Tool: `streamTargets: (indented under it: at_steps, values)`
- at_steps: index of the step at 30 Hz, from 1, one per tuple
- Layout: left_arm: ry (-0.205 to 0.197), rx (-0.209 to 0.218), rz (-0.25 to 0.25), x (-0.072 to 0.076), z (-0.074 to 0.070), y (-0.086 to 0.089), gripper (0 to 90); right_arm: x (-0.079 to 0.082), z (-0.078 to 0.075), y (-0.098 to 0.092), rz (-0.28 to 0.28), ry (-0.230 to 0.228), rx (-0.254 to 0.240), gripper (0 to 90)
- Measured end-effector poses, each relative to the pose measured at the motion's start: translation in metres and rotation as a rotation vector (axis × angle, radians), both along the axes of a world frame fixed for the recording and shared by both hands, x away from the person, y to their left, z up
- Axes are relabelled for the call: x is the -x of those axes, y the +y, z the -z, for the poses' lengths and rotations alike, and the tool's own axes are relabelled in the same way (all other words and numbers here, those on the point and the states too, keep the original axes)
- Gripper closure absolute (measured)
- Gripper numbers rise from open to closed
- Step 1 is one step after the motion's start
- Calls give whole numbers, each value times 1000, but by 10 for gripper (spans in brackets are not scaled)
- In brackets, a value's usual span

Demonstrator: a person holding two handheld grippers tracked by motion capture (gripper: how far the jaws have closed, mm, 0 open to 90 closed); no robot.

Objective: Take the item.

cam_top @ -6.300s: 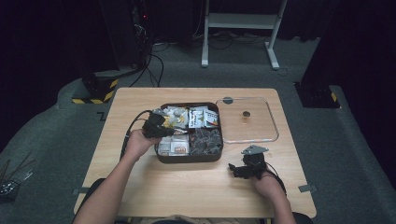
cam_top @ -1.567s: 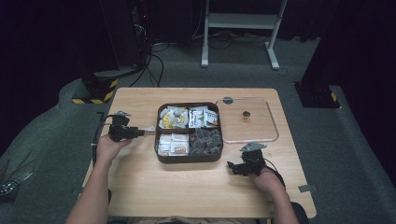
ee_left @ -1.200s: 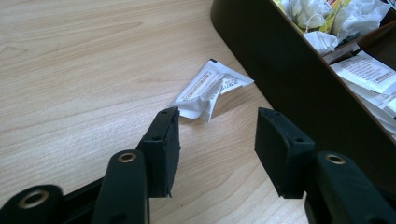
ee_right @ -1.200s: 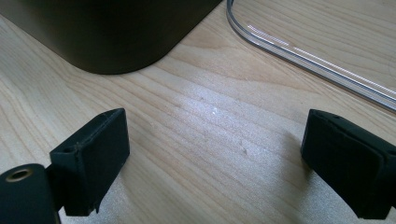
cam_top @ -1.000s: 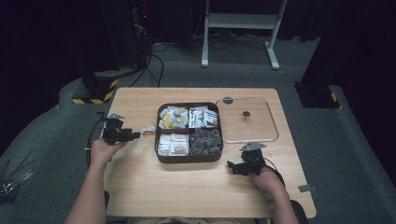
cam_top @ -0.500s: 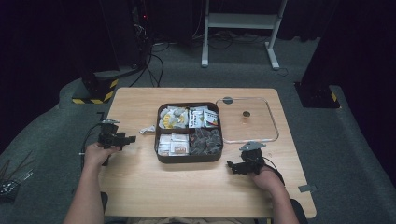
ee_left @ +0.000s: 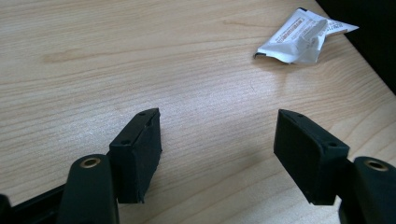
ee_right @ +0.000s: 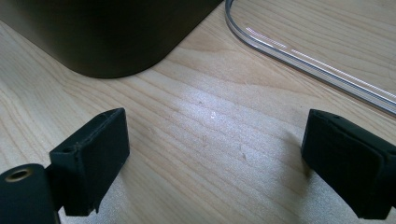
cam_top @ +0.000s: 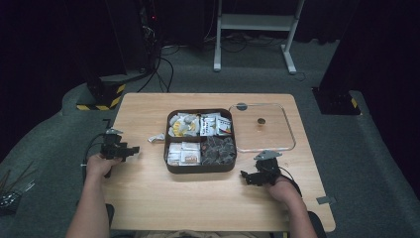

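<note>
High view: left hand-held gripper [cam_top: 130,149] pulled back, jaws just opened, empty; white packet [cam_top: 156,138] left on table [cam_top: 198,198].

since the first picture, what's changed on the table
The left gripper left the tray, pulled back to the table's left edge and let go of a small white packet, now lying beside the tray; its fingers have just been opening, nothing between them. The right gripper, tray and clear lid stayed put.

The table [ee_left: 140,60] is light wood with fine grain, smooth and matt. The small sachet [ee_left: 303,37] looks like crinkled foil or plastic film — slightly glossy. The lid [ee_right: 317,65] is clear, shiny plastic; the tray [ee_right: 107,32] is dark and matt.
</note>
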State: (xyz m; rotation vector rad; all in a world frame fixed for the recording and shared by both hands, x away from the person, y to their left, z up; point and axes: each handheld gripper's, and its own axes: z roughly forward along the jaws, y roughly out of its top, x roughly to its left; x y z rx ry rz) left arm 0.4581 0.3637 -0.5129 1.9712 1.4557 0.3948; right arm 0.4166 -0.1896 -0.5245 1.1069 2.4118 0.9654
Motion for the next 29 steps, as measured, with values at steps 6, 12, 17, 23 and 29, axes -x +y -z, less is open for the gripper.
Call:
streamTargets:
  at_steps: [6, 12, 17, 23, 29]
  values:
    - [-71, -44, -4, 1, 7, 1, 258, 0, 0, 0, 1, 0, 0, 76]
    - [-119, -62, -3, 3, 13, 0, 199, 0, 0, 0, 1, -1, 1, 76]
    - [-149, -89, -6, 3, 16, -4, 163, 0, 0, 0, 1, -1, 1, 76]
    - [-141, -93, -47, 2, 16, -5, 147, 0, 0, 0, 1, -1, 1, 76]
    - [-127, -109, -113, 0, 16, -10, 123, 0, 0, 0, 0, 0, -1, 76]
